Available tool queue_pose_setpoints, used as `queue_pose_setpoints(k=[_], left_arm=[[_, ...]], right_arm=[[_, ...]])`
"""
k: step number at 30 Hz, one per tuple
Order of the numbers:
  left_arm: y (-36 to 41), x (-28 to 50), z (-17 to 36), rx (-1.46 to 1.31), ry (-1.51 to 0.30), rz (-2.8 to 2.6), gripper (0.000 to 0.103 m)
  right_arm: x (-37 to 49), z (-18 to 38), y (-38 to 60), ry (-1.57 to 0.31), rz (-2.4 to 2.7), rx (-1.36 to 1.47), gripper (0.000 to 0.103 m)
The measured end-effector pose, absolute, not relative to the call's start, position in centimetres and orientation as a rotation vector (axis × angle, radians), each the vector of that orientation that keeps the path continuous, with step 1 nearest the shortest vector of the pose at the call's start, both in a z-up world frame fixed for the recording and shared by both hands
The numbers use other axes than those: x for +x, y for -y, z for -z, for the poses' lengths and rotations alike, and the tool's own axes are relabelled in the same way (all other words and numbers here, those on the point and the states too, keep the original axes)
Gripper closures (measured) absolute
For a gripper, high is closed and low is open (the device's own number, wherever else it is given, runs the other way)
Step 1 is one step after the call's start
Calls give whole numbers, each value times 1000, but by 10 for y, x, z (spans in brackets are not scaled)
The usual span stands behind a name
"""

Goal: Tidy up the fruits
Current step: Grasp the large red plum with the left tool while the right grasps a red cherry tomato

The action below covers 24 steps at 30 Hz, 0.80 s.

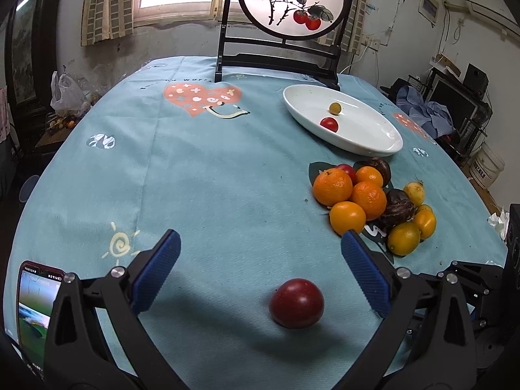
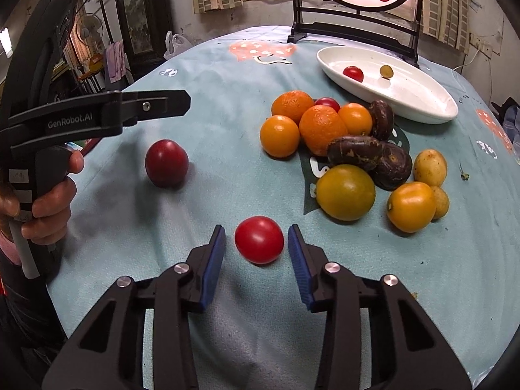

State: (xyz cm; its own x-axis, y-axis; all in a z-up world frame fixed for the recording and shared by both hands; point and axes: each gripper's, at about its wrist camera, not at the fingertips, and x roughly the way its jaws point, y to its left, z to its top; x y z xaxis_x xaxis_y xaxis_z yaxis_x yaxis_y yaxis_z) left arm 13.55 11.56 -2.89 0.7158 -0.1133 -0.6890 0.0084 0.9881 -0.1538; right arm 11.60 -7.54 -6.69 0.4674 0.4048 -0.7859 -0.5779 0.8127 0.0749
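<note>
Tomato (image 2: 259, 240) between right jaws, untouched.

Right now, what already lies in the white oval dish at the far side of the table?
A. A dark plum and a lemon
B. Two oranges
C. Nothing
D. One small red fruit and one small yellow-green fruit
D: the white oval dish holds only a small red fruit and a small yellow-green fruit, lying apart; the oranges and dark fruits lie in a pile on the cloth beside it.

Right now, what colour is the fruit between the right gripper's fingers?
Bright red tomato, clearest in the right wrist view.
</note>
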Motion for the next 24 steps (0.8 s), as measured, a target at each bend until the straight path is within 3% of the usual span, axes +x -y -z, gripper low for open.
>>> queue_pose_setpoints(k=[7, 24], left_arm=[[-117, 136, 30, -148, -775, 62, 2], [-104, 127, 41, -114, -809, 144, 3]], right_arm=[[114, 66, 76, -898, -602, -215, 71], [117, 46, 135, -832, -508, -73, 73]])
